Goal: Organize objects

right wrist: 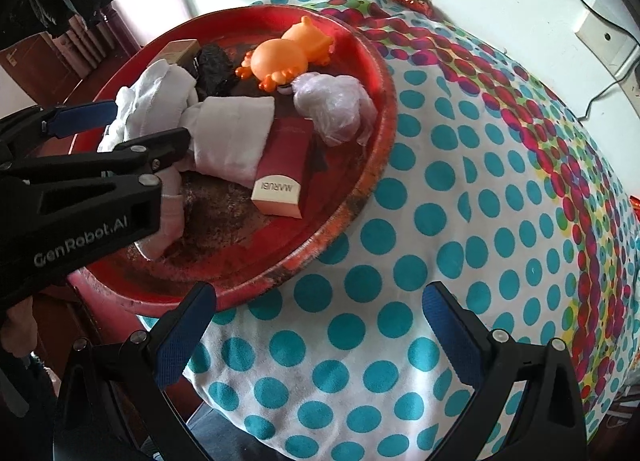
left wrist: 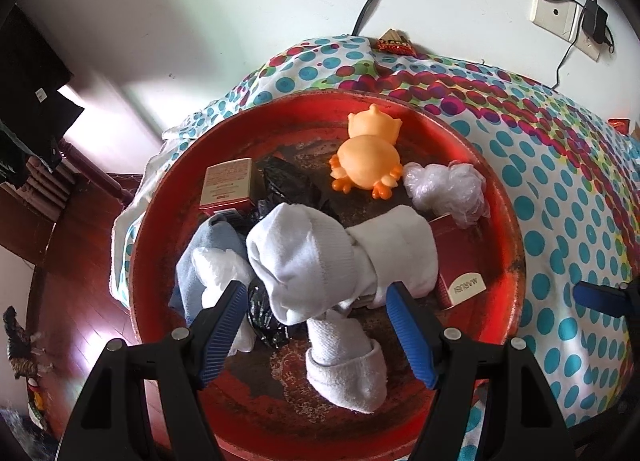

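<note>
**A:** So where are we? Our left hand-held gripper (left wrist: 316,313) is spread wide over the red tray (left wrist: 496,197), fingers on either side of the white sock bundle (left wrist: 320,249) but gripping nothing yet. That bundle sits dead centre in the tray, with the orange toy (left wrist: 370,157) at 12 o'clock from it, the crumpled clear plastic (left wrist: 448,189) around 2, and the MARUBI box (left wrist: 460,261) tucked against it at 3.

**B:** Yeah, and our right hand-held gripper (right wrist: 320,333) is released too, just hanging over the polka-dot cloth (right wrist: 480,221) at the tray's 4 o'clock side, holding nothing.

**A:** We'd guess the socks are the next grab. Tip: we should come down around the thick rolled middle, not the loose cuff (left wrist: 348,377) trailing toward 6, or it'll just unravel.

**B:** Agreed. Also watch the black bag (left wrist: 264,313) at 7 and the blue cloth (left wrist: 212,257) at 9. They're touching the bundle, so we could pinch them along with it. Close slow and lift straight up.
</note>
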The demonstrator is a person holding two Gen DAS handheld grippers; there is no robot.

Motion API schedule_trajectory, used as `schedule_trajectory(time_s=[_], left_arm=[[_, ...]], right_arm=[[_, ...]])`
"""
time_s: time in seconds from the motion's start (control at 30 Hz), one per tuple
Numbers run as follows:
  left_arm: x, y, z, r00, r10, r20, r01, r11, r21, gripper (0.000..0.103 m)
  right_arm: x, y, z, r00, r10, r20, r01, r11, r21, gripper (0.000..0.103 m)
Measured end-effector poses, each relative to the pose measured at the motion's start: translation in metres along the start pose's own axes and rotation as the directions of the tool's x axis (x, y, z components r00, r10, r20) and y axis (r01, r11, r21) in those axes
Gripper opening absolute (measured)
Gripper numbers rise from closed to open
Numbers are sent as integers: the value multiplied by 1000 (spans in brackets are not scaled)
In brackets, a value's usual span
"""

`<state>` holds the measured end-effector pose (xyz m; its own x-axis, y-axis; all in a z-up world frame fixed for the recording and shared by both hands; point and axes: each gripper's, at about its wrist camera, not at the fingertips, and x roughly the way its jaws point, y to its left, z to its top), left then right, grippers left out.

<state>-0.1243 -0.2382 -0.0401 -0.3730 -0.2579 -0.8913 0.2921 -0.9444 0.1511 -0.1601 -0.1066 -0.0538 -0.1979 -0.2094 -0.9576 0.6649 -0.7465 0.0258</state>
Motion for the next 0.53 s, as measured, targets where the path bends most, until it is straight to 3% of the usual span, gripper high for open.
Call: schedule_trajectory(time_s=[0.53], left_arm=[[5,7,-4,999,-40,16,40,999,-32,74]], right_arm=[[5,1,2,1000,-4,-13,4,1000,-3,103]])
